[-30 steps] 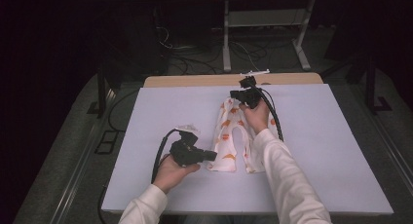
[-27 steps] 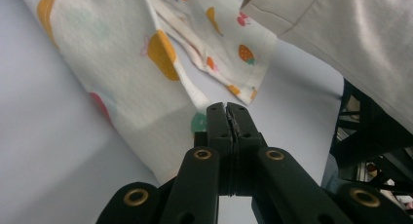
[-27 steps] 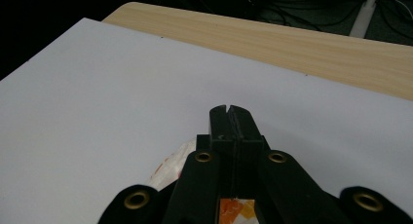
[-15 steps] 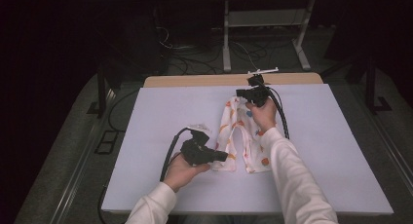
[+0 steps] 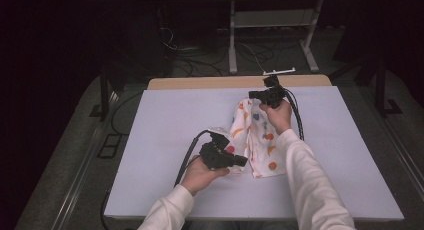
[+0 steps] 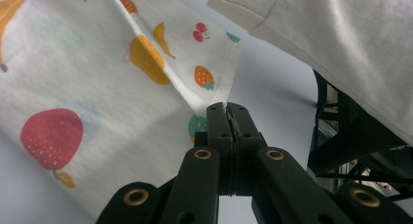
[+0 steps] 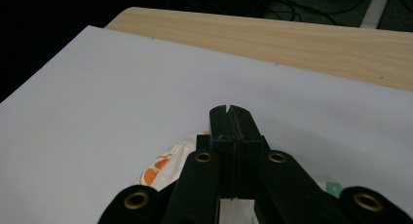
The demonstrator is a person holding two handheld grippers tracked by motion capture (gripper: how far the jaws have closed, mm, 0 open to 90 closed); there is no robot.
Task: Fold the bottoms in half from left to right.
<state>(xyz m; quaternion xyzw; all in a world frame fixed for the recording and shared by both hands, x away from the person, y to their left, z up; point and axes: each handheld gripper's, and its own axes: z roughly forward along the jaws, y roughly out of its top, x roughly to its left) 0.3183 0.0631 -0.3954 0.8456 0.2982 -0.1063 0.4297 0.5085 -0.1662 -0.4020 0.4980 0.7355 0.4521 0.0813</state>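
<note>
A white cloth (image 5: 256, 140) printed with coloured fruit lies near the middle of the white table (image 5: 165, 120), bunched into a long shape that runs from the near centre toward the far edge. At the cloth's near end the left gripper (image 5: 239, 160) is held low in the person's left hand (image 5: 200, 174); in the left gripper view its jaws are pressed together, with a cloth (image 6: 97, 87) edge fold coming down right at their tips, so it appears to be pinching the fabric, though the exact bite is hidden behind the black jaws. A pale sleeve (image 6: 336, 44) crosses the upper right of that view and cuts off the rest of the cloth's far side. At the cloth's far end the right gripper (image 5: 256, 94) is held in the right hand (image 5: 278, 115), close to the bare wooden strip (image 5: 210, 83) beyond the white surface. In the right gripper view the right gripper (image 7: 228, 112) has its jaws closed flat against each other, and a bit of the cloth (image 7: 165, 168) shows below and behind them; whether any fabric sits between the jaws cannot be made out. The room beyond the table is dark, with cables and a stand's legs barely distinguishable on the floor.
</note>
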